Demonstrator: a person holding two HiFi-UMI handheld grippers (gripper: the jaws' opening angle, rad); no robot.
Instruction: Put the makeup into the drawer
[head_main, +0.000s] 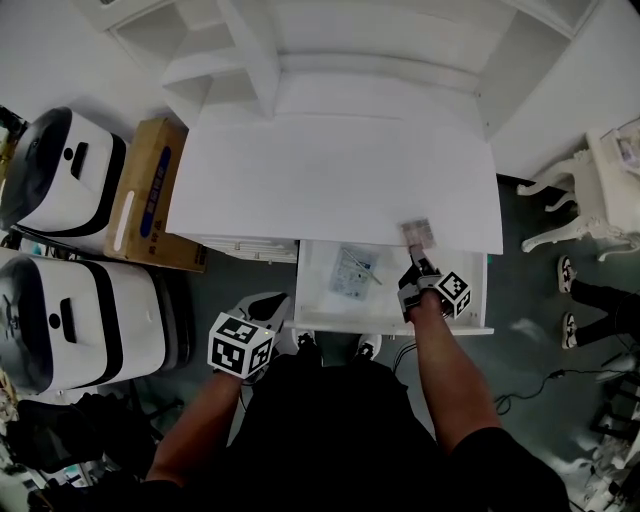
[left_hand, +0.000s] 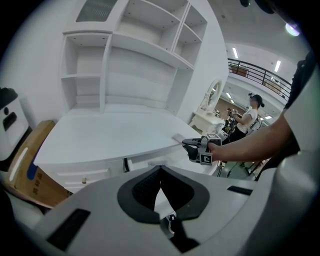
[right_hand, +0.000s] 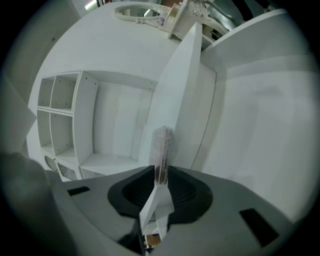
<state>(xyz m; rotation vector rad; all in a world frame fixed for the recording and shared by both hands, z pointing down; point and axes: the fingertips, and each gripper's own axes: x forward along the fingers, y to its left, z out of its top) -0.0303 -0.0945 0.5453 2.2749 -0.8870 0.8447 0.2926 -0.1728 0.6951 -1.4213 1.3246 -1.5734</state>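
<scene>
A flat clear makeup palette (head_main: 418, 233) with brownish pans lies at the front edge of the white desk (head_main: 330, 180), right above the open drawer (head_main: 390, 326). My right gripper (head_main: 412, 268) is turned on its side and shut on the palette (right_hand: 162, 145), which shows edge-on between the pads. A clear packet (head_main: 353, 272) lies inside the drawer. My left gripper (head_main: 272, 302) hangs left of the drawer, apart from it, with its tips together and nothing in them (left_hand: 160, 170). In the left gripper view, the right gripper (left_hand: 187, 145) holds the palette (left_hand: 178, 137) at the desk edge.
White shelving (head_main: 330, 40) rises behind the desk. Two white machines (head_main: 60, 170) (head_main: 70, 320) and a cardboard box (head_main: 150, 190) crowd the floor at left. An ornate white stand (head_main: 590, 190), another person's feet (head_main: 570, 300) and cables (head_main: 540, 385) are at right.
</scene>
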